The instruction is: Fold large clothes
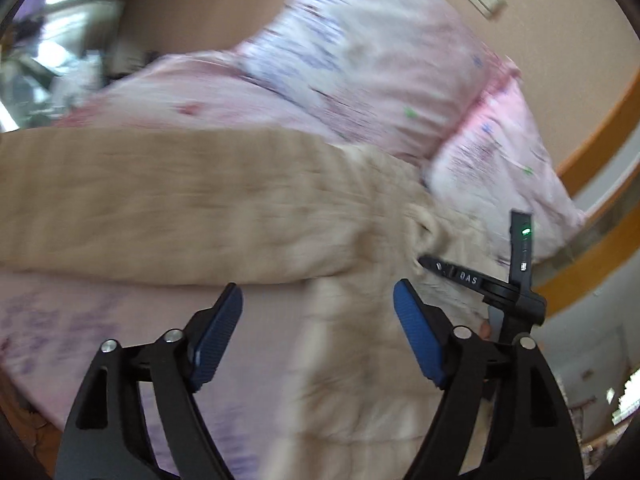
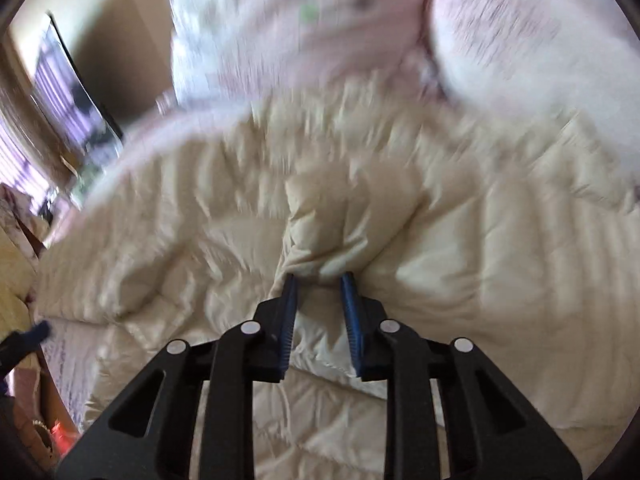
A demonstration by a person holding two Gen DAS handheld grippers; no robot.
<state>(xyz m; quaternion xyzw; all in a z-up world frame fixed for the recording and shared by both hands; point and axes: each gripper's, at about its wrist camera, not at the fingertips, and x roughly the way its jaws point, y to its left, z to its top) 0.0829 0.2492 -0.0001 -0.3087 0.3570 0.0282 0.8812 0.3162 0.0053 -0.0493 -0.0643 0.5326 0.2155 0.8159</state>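
While "DAS" marks the right tool (image 1: 464, 276), cream garment (image 2: 320, 208) lies gripped.

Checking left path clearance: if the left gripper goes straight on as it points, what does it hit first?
Most likely the cream quilted garment spread on the bed, straight ahead of the open left gripper. Nothing sits between its fingers. Blur leaves depth unclear.

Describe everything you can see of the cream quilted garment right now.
The cream quilted garment looks like a padded, puffy coat with stitched channels, pale cream to beige, wrinkled. It lies spread across the pink bedsheet, with pink floral pillows beyond it. The right hand-held gripper pinches a bunched fold near its middle between blue pads. The left hand-held gripper stands open above it, holding nothing. Motion blur hides finer details such as zips or sleeves.
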